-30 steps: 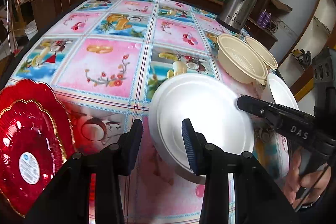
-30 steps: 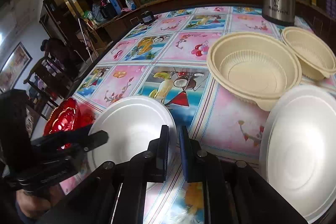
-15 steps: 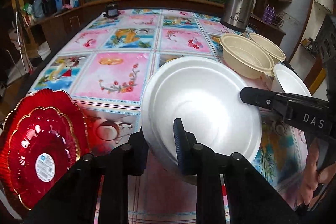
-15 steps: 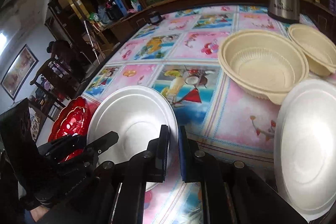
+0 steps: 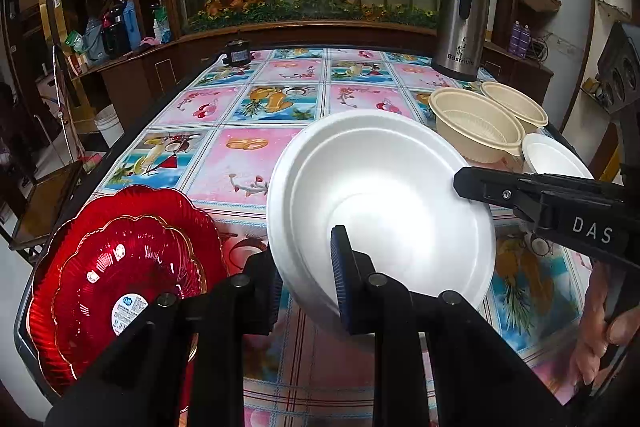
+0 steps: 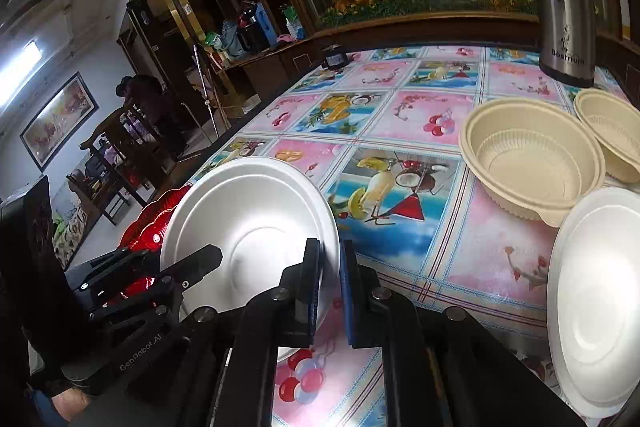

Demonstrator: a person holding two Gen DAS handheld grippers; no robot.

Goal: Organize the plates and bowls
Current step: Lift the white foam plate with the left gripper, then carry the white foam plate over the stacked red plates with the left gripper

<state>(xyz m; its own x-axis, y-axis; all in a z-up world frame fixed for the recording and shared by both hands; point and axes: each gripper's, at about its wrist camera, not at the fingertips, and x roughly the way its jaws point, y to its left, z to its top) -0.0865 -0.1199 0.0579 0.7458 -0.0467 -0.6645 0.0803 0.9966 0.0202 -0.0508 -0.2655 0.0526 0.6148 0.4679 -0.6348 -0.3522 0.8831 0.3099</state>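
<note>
White foam plate [image 5: 384, 203] tilted off the table, concave face toward the cameras, rim pinched by both nearly closed grippers.

The left hand-held gripper [image 5: 306, 277] closed on the white plate [image 5: 384, 207], lifting it.

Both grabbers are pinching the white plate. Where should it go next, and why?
Probably carry it right, onto the other white plate, since matching ones stack. The left gripper and right gripper each pinch the lifted, tilted white plate at its rim; the red plates look different.
</note>
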